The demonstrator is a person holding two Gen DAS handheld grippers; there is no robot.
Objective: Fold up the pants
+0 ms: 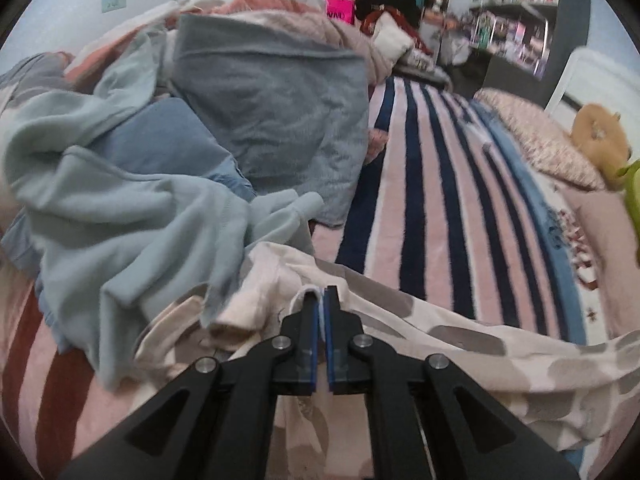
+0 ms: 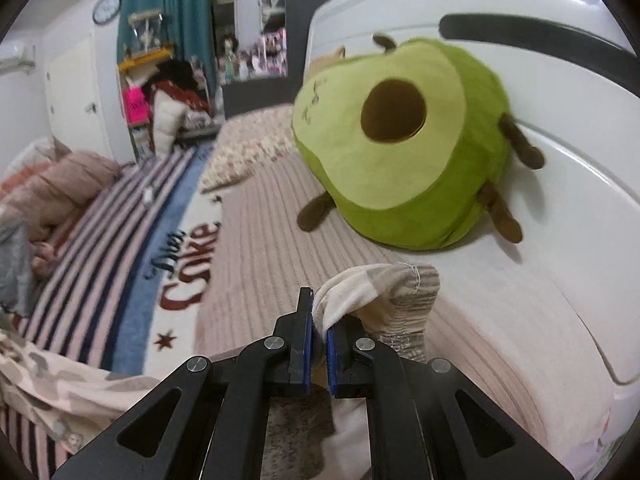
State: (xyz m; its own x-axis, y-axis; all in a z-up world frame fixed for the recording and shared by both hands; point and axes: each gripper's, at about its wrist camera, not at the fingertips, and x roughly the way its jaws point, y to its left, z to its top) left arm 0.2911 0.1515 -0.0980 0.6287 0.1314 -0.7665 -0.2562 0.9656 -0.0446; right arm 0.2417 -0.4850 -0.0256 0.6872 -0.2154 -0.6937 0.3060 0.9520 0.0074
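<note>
The pants (image 1: 460, 344) are cream with grey-brown patches and lie across the striped bed cover. My left gripper (image 1: 321, 296) is shut on a fold of their edge. In the right wrist view my right gripper (image 2: 320, 312) is shut on another end of the pants (image 2: 380, 292), which bunches up above the jaws. More of the same cloth (image 2: 52, 376) trails off to the lower left. The stretch between the two grippers is partly hidden.
A heap of pale blue and grey clothes (image 1: 140, 184) lies left of the left gripper. The pink and navy striped blanket (image 1: 440, 184) runs ahead. A green avocado plush (image 2: 400, 140) leans on the white headboard (image 2: 540, 100). A pillow (image 1: 540, 136) and shelves (image 1: 516, 12) are beyond.
</note>
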